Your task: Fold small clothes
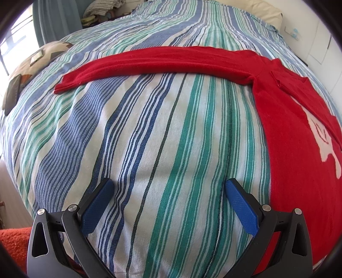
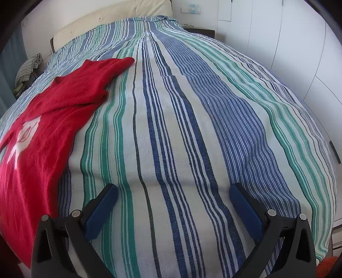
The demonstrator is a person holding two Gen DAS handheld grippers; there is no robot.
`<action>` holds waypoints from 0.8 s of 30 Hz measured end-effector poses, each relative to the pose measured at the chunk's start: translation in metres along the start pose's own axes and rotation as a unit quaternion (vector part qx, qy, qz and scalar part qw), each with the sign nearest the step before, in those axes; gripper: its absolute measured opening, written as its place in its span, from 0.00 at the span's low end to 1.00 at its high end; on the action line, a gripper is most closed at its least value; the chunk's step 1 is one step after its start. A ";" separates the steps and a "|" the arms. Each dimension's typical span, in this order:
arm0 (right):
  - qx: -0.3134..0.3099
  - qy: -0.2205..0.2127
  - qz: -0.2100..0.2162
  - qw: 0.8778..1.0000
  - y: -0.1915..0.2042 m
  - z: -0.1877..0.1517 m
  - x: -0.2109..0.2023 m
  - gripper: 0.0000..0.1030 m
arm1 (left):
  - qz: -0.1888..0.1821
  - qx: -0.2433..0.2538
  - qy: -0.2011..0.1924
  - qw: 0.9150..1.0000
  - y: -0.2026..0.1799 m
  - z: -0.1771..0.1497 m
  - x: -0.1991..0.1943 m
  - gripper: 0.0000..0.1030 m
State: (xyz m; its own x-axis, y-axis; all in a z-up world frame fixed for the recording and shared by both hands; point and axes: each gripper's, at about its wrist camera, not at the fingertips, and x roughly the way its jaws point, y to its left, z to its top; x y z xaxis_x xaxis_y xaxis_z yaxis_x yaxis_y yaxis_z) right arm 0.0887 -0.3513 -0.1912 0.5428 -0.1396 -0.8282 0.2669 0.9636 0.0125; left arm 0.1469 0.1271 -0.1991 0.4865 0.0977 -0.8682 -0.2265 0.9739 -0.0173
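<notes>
A red long-sleeved top [image 1: 286, 132] with a white print lies flat on the striped bedspread [image 1: 149, 128]. In the left wrist view its body is at the right and one sleeve [image 1: 149, 62] stretches out to the left. My left gripper [image 1: 170, 184] is open and empty over bare bedspread, left of the top's body. In the right wrist view the top [image 2: 42, 119] lies at the left, its other sleeve [image 2: 106, 70] reaching away. My right gripper [image 2: 173, 189] is open and empty over the bedspread [image 2: 192, 128], right of the top.
A patterned cushion [image 1: 27, 70] lies at the bed's left edge. A cream headboard [image 2: 111, 23] stands at the far end. White cupboard doors [image 2: 288, 42] run along the right side. A pile of cloth [image 1: 100, 10] sits beyond the bed.
</notes>
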 end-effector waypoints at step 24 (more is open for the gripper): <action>0.000 0.000 -0.001 1.000 0.000 -0.001 -0.001 1.00 | 0.003 0.018 0.002 1.000 -0.003 -0.002 -0.001 1.00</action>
State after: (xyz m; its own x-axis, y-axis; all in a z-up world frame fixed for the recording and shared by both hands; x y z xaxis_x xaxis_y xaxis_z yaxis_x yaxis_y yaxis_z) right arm 0.0879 -0.3510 -0.1911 0.5430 -0.1410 -0.8278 0.2672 0.9636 0.0111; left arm 0.1455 0.1233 -0.1995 0.4809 0.1035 -0.8706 -0.1997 0.9798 0.0062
